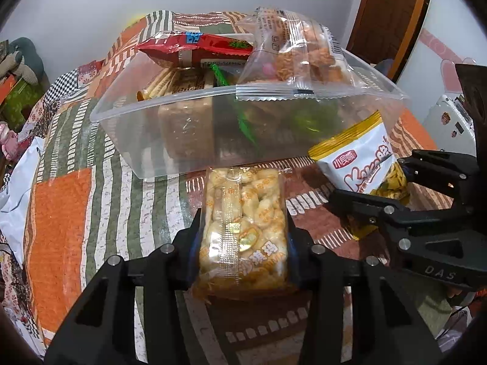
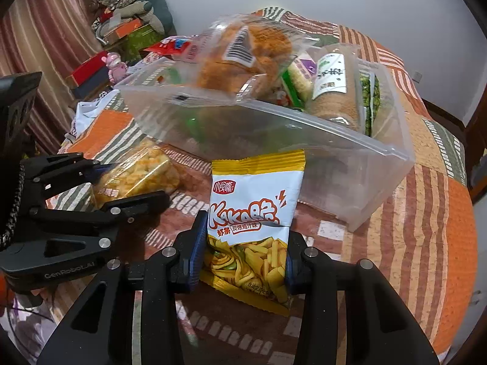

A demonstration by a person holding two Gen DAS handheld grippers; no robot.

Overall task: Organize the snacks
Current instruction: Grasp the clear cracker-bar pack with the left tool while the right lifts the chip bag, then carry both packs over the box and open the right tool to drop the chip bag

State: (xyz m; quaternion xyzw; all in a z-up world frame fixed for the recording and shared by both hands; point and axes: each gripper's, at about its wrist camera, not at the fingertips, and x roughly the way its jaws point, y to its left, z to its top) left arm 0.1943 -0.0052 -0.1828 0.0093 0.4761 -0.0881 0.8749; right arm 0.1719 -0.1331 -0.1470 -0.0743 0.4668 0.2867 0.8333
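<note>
We note the left gripper (image 1: 243, 261) clamped on a clear packet of pale puffed snacks (image 1: 243, 228), pads pressing both sides. The right gripper (image 2: 243, 258) pinches a white-and-yellow shrimp-stick bag (image 2: 252, 213) likewise. Both packets rest on the orange-striped patchwork cloth (image 1: 61, 213), just before the clear plastic tub (image 1: 188, 127), already heaped with wrapped snacks; its near wall stands directly ahead.

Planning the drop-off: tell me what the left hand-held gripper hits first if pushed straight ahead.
Probably the near wall of the clear plastic box. The left hand-held gripper holds the puffed-snack packet, whose far end already lies close to that wall.
</note>
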